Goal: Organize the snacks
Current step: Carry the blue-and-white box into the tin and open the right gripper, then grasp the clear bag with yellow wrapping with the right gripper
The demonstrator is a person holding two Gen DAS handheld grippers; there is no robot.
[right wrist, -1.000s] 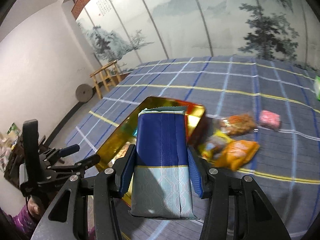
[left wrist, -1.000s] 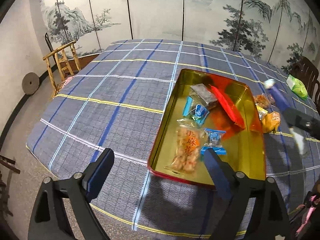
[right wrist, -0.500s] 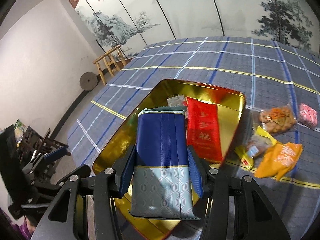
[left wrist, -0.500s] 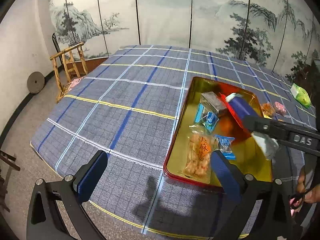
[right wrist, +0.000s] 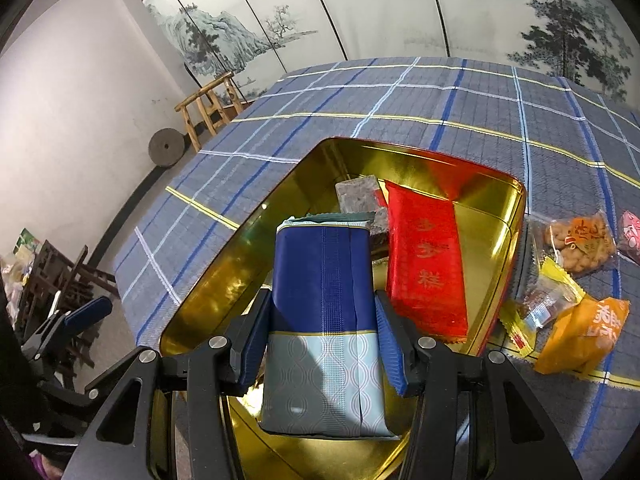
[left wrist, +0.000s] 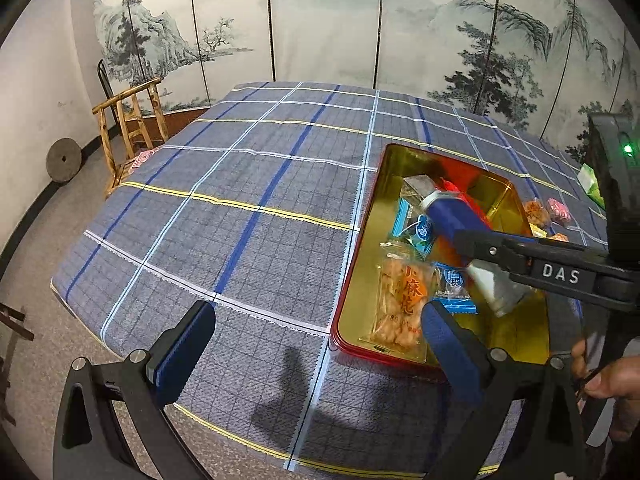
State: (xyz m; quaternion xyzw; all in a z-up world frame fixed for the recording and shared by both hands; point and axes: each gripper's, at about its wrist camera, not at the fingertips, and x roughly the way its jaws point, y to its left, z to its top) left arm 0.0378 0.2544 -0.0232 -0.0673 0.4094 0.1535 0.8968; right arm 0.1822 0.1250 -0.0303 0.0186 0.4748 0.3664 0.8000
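A gold tin tray with a red rim [left wrist: 352, 276] [right wrist: 516, 216] lies on the plaid tablecloth. It holds a red packet [right wrist: 424, 264], a grey-purple packet [right wrist: 356, 194], small blue sachets [left wrist: 420, 230] and a clear bag of orange crackers [left wrist: 400, 300]. My right gripper [right wrist: 324, 336] is shut on a blue and pale-blue packet [right wrist: 324, 304] and holds it low over the tray; it also shows in the left wrist view [left wrist: 452, 216]. My left gripper [left wrist: 316, 348] is open and empty, near the tray's near-left corner.
Loose snacks lie on the cloth right of the tray: an orange bag [right wrist: 584, 332], a yellow-edged sachet [right wrist: 544, 304], a clear cracker bag [right wrist: 580, 240] and a pink packet [right wrist: 632, 236]. A green packet [left wrist: 590, 180] lies farther back. A wooden chair [left wrist: 132, 128] stands past the table's left edge.
My right gripper has carried the blue packet left from beside the tray to over it and lowered it. The left gripper has drawn back a little from the tray.
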